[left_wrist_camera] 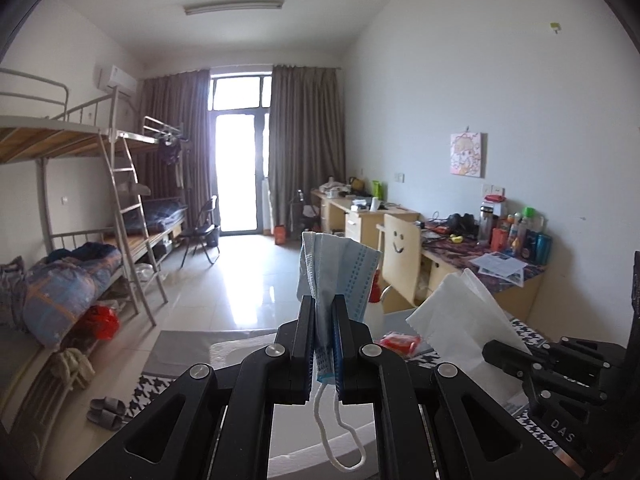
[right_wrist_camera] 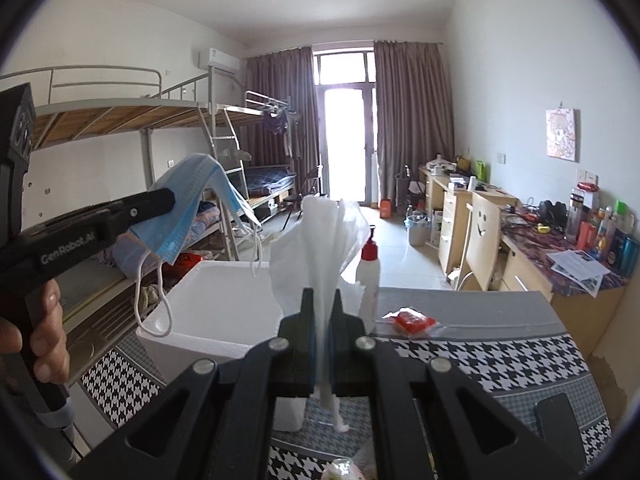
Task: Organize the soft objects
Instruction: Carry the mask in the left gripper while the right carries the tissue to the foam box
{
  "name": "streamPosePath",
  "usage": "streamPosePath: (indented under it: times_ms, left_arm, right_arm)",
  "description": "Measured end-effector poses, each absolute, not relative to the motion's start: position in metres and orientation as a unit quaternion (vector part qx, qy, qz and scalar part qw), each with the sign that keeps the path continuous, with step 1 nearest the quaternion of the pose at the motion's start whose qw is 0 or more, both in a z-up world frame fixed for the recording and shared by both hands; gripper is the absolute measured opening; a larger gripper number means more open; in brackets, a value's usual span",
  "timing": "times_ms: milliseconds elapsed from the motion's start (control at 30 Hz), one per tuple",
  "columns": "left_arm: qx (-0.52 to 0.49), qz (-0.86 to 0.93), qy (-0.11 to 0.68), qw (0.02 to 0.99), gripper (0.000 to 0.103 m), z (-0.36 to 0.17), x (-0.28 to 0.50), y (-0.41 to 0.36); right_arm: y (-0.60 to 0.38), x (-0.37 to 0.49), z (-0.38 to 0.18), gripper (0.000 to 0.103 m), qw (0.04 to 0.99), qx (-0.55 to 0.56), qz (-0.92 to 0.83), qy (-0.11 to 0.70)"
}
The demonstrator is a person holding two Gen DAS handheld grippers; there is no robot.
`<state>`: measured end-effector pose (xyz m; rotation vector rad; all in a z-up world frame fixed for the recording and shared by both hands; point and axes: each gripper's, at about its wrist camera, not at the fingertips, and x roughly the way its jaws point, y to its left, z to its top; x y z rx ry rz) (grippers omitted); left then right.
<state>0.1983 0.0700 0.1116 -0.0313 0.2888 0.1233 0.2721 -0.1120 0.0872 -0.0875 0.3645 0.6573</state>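
Your left hand-held gripper [left_wrist_camera: 323, 320] is clamped tight on a folded blue face mask [left_wrist_camera: 340, 276], the pleated part sticking up past the jaws and the white ear loops [left_wrist_camera: 340, 440] dangling underneath. Your right hand-held gripper [right_wrist_camera: 322, 312] is pinched just as tight on a white tissue [right_wrist_camera: 320, 240], which fans out above the jaws with a thin tail hanging below. In the right wrist view you can see your left hand [right_wrist_camera: 40, 332] wrapped round its grip, holding the mask up in the air over the near-left corner of the white foam box [right_wrist_camera: 216, 308]. That box sits open on the houndstooth-patterned tabletop [right_wrist_camera: 500, 360], just in front of and below the tissue. A bit past it stand a white pump bottle with a red top [right_wrist_camera: 370, 268] and, lying flat beside that, a small red packet [right_wrist_camera: 414, 320]. A dark phone [right_wrist_camera: 560, 428] lies at the tabletop's near-right edge. Further back there's a wooden chair with a smiley face [right_wrist_camera: 482, 236], a cluttered desk [right_wrist_camera: 580, 252] along the right wall, bunk beds [right_wrist_camera: 140, 108] on the left, and curtains [right_wrist_camera: 412, 120] round the bright balcony door.
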Motion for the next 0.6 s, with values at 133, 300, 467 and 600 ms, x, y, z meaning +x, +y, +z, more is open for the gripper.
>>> streamPosePath:
  times_ms: [133,300,467,600]
  left_arm:
    - [-0.018,0.066,0.152,0.986,0.008,0.108,0.203,0.073]
    - [-0.02,0.072,0.166,0.983,0.008,0.101,0.21,0.077]
    - [-0.023,0.084,0.181,0.98,0.008,0.095,0.219,0.082]
    - [-0.027,0.082,0.203,0.975,0.008,0.085,0.229,0.087]
  right_arm:
    - [-0.104,0.277,0.086,0.007,0.925,-0.045,0.328,0.184]
    - [-0.098,0.282,0.085,0.007,0.922,-0.044,0.333,0.193]
    - [-0.092,0.282,0.085,0.007,0.921,-0.05,0.335,0.193]
    - [-0.088,0.284,0.085,0.007,0.92,-0.053,0.336,0.196]
